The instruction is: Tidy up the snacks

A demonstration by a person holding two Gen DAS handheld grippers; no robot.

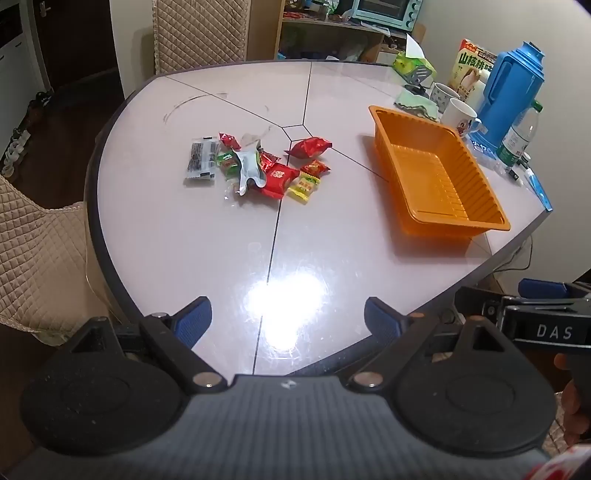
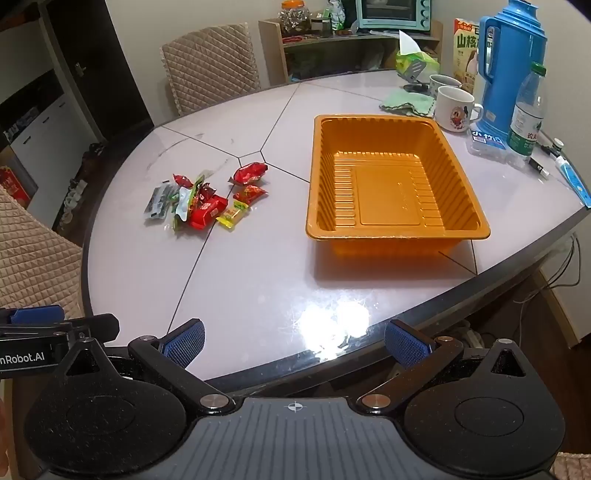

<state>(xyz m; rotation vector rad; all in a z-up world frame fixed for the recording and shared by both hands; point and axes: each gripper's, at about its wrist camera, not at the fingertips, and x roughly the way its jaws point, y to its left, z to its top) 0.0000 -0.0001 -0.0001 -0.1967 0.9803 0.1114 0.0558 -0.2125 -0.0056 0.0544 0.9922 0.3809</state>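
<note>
home dining room: table (image 2: 258, 280), quilted chair (image 2: 210, 62), toaster oven (image 2: 393, 13), thermos (image 2: 511, 66)

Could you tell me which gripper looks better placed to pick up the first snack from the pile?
Probably the left gripper: the snack pile lies almost straight ahead of its open fingers, whereas the right gripper faces the empty orange tray, with the pile off to its left.

Overhead glare on table (image 1: 280, 295), fisheye-bent edges, corners perhaps dim
</note>
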